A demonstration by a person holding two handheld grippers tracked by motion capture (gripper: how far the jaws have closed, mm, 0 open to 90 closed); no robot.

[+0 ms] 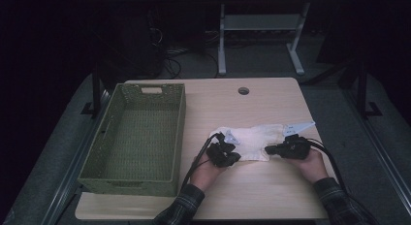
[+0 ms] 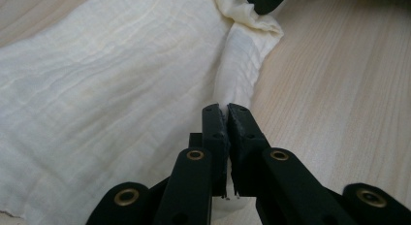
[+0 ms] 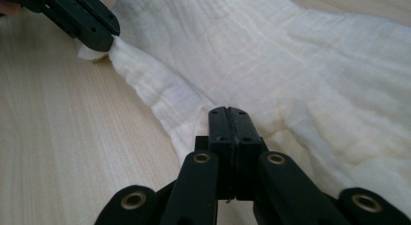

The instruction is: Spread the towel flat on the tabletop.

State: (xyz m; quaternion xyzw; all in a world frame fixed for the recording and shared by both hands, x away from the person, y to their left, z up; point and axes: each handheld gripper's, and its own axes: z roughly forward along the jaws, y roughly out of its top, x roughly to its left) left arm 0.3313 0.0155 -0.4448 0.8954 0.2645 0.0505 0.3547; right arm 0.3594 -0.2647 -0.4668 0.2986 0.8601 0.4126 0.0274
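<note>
Cloth [image 1: 254,140], soft, light and limp, lies on the worktop [image 1: 271,186] between both grippers; left gripper [image 2: 226,111] and right gripper [image 3: 228,111] each clamp its near edge, good holds.

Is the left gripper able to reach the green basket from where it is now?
Probably yes. The left gripper is shut on the cloth, just right of the green basket, and the bare table between them holds nothing. The cloth would come along unless released.

The high view is dim, its surroundings nearly black; both gripper views are bright, evenly lit, and sharp.
</note>
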